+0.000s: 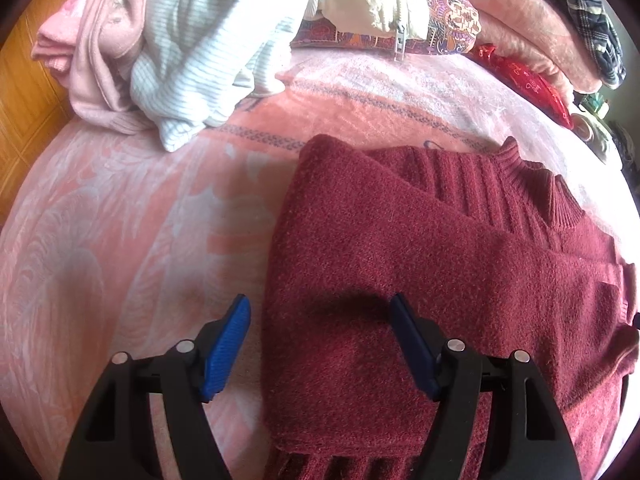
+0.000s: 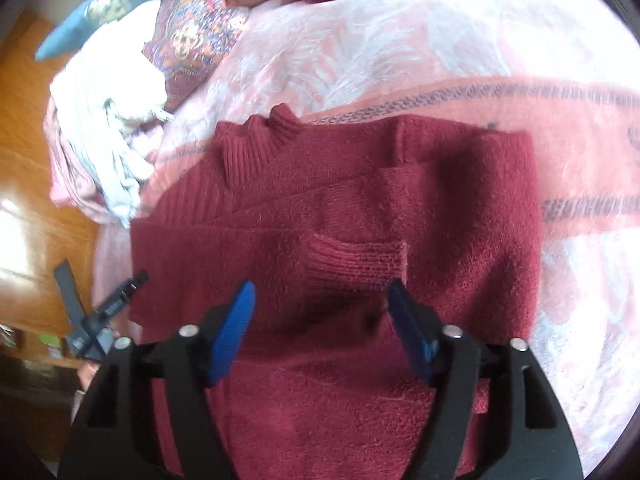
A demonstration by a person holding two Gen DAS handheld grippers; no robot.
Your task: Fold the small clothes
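Note:
A dark red knitted sweater [image 1: 420,280] lies flat on the pink bed blanket [image 1: 120,220], its sleeves folded across the body and its ribbed collar at the far side. My left gripper [image 1: 320,316] is open and empty, hovering over the sweater's left edge. In the right wrist view the same sweater [image 2: 340,208] fills the middle, with a ribbed cuff [image 2: 356,264] lying on top. My right gripper [image 2: 322,300] is open and empty, just above that cuff. The left gripper [image 2: 104,316] also shows at the sweater's left edge.
A pile of pink, white-striped and cream clothes [image 1: 168,48] sits at the far left of the bed. A patterned pillow [image 1: 440,20], a red pouch [image 1: 532,84] and a plaid garment [image 1: 588,20] lie at the back. Wooden floor [image 2: 36,160] lies left of the bed.

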